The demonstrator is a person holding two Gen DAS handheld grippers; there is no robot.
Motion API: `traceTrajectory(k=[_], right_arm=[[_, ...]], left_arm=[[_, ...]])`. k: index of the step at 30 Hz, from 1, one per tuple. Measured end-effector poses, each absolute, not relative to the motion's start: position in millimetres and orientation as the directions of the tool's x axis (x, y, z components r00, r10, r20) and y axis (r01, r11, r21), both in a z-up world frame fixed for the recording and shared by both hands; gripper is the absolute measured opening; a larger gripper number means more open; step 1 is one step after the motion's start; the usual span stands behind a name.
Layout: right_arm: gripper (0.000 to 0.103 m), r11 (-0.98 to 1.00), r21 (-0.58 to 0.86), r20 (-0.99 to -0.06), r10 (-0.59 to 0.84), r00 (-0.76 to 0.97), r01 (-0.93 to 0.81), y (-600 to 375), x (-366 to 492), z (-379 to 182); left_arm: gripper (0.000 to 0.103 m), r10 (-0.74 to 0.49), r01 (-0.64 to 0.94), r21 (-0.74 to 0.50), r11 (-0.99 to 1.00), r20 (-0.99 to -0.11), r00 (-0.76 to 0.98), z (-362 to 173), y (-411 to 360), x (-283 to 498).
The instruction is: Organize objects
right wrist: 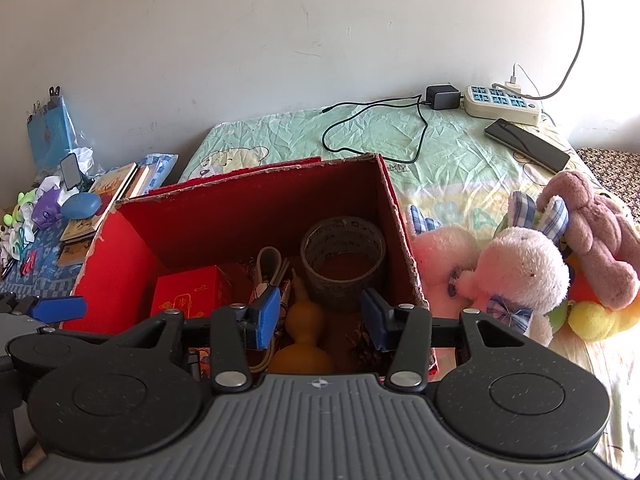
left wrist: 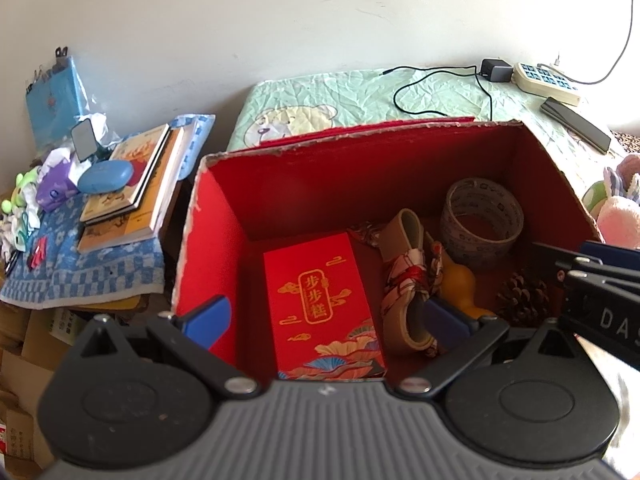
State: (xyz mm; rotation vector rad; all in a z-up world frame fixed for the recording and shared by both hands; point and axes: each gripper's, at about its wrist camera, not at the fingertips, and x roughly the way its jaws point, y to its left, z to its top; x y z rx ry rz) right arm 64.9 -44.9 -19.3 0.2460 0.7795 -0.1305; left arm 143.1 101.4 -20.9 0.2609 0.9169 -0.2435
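- Left gripper (left wrist: 326,320): jaws spread wide, holding nothing, above near-left of red cardboard box (left wrist: 224,216).
- Box, open top, sits on green bedsheet (right wrist: 440,160).
- Box contents, left to right: red gift box (left wrist: 320,304) with gold characters, leaning near-left; beige loop with patterned ribbon (left wrist: 404,280); yellow gourd (right wrist: 304,340); tape roll (left wrist: 482,220) at far right; pine cone (left wrist: 520,300) near right.
- Right gripper (right wrist: 320,318): jaws partly open, empty, over gourd.
- Plush toys (right wrist: 524,268) lie right of box, outside it.

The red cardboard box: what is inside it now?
Inside the red cardboard box: a red gift packet, tape roll, yellow gourd, pine cone and a patterned cloth bundle. What lies under them is hidden.
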Motion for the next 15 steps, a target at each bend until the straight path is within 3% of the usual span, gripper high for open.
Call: traceTrajectory(k=[15], right_arm=[[0.049,0.959,0.185,-0.718,-0.018,0.696,0.215,-51.0,74.7,-26.1]], left_arm=[[0.102,-0.093,0.311,0.106,0.944,-0.821,0.564,-32.5,98.0,154.5]])
